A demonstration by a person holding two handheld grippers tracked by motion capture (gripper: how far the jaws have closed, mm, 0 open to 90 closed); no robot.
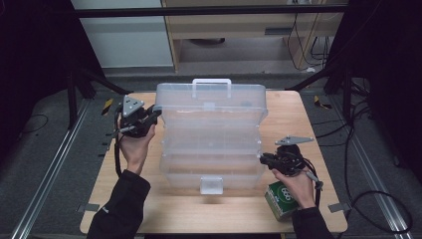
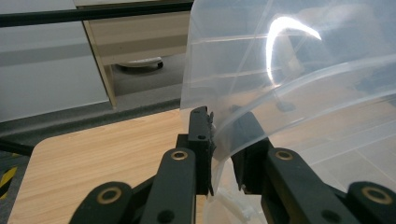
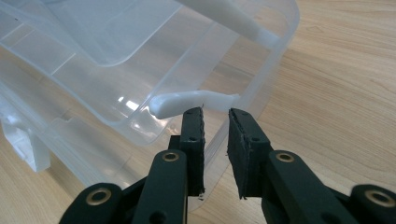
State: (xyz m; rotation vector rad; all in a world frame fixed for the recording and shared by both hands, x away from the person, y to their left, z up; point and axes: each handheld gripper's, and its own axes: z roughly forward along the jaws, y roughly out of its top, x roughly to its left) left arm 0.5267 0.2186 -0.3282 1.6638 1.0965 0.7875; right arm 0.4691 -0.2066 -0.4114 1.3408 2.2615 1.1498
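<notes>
A clear plastic storage box [image 1: 211, 159] stands in the middle of the wooden table [image 1: 199, 214], its lid [image 1: 211, 104] raised and leaning back. My left gripper [image 1: 156, 112] is shut on the lid's left corner; in the left gripper view its jaws [image 2: 224, 135] straddle the curved lid edge [image 2: 280, 93]. At the box's right side my right gripper [image 1: 263, 158] is shut on the rim of the base. The right gripper view has the rim [image 3: 261, 70] passing between the jaws [image 3: 215, 121], just below a white plastic tab [image 3: 191, 100].
A green and white carton [image 1: 280, 199] lies at the front right, beside the right hand. The box has a white front latch [image 1: 211, 184] and a white handle [image 1: 211, 83] on the lid. Dark frames and cables surround the table.
</notes>
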